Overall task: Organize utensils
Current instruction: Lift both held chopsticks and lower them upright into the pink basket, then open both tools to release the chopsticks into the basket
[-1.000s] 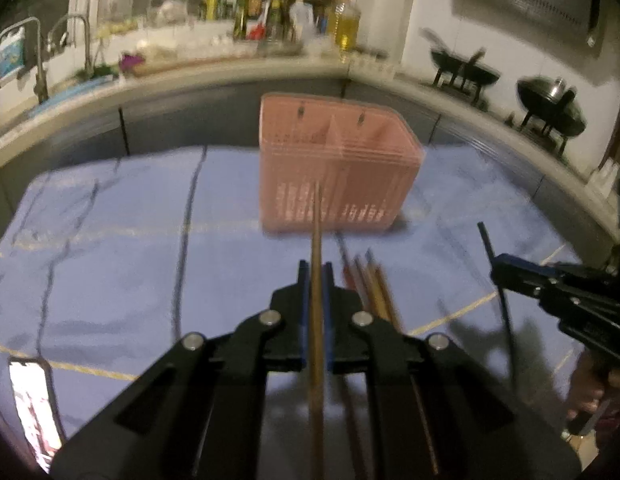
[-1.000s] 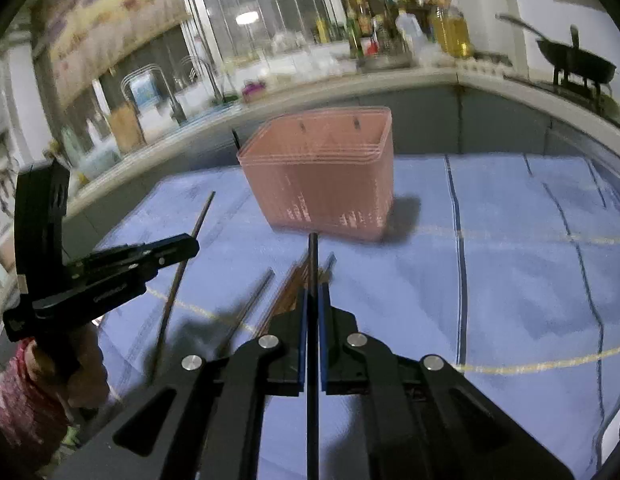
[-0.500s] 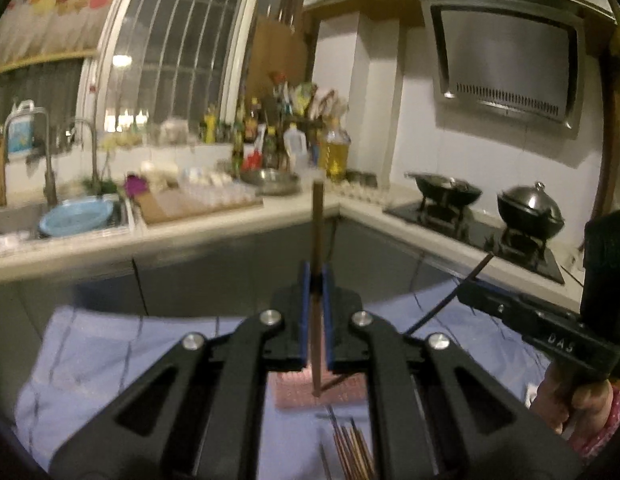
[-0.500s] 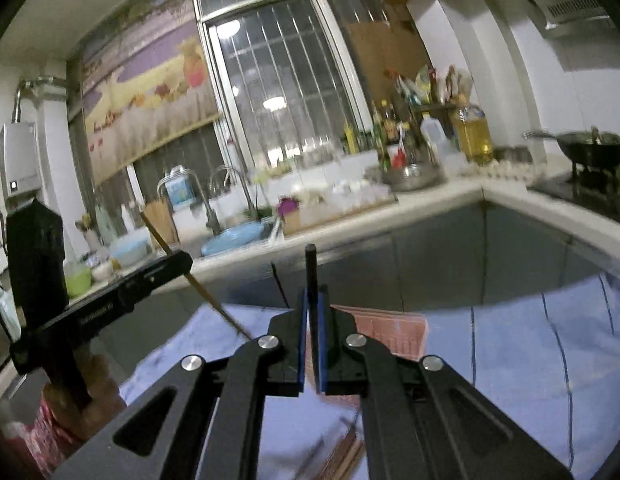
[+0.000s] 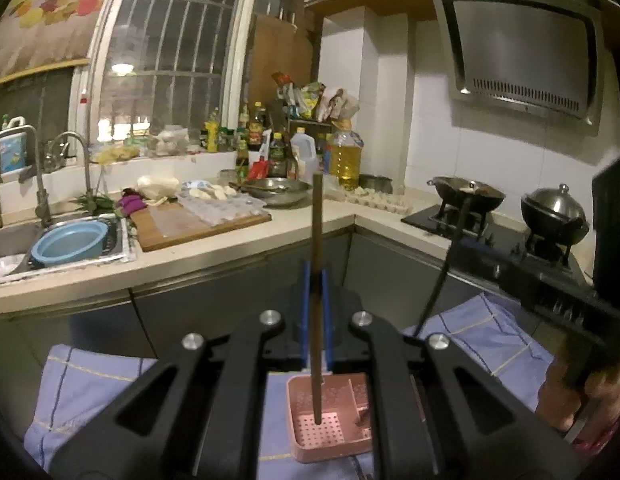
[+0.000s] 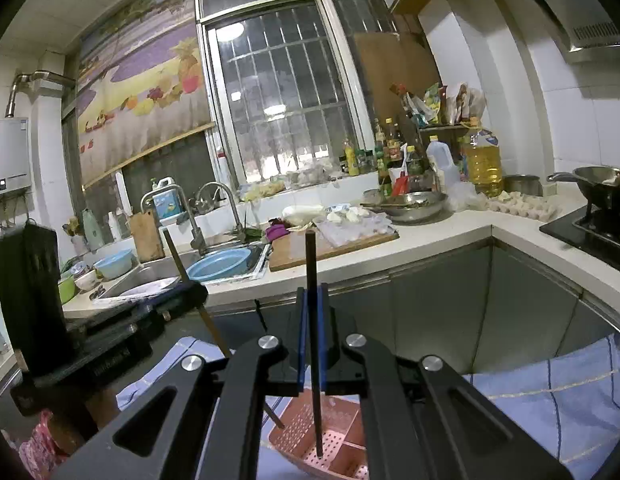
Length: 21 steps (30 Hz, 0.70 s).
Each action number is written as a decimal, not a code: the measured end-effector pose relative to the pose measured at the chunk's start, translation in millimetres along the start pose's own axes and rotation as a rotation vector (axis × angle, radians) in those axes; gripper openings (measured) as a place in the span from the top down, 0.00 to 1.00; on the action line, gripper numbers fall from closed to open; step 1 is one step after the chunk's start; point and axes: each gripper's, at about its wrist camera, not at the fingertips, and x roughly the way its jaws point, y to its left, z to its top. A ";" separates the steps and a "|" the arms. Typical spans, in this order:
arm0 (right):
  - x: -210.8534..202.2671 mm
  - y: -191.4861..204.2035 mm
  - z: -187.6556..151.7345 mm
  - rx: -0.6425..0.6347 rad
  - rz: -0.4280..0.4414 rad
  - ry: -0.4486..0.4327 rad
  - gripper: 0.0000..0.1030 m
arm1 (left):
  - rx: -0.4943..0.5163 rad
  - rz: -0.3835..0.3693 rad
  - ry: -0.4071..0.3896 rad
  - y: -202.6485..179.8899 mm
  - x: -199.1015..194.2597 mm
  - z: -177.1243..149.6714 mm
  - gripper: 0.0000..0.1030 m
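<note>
1. Left gripper (image 5: 317, 316) pinches a brown chopstick (image 5: 317, 240) upright, its lower tip over the pink basket (image 5: 330, 446).
2. Basket on the blue cloth (image 5: 90, 384); perforated floor, divider, contents unclear.
3. Right gripper (image 6: 312, 332) pinches a black chopstick (image 6: 311, 280), tip also above the basket.
4. Blue bowl (image 5: 70, 242) sits in the sink.
</note>
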 end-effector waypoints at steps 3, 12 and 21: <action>4.4 -2.9 -1.1 0.001 0.000 0.001 0.95 | 0.004 -0.004 0.027 -2.8 12.6 -10.0 0.95; 46.4 -13.4 -60.6 0.033 -0.003 0.186 0.95 | 0.001 0.045 0.214 -9.6 64.9 -66.0 0.86; 6.8 -0.9 -66.7 0.052 -0.010 0.133 0.87 | -0.095 0.119 0.107 4.1 11.9 -70.3 0.52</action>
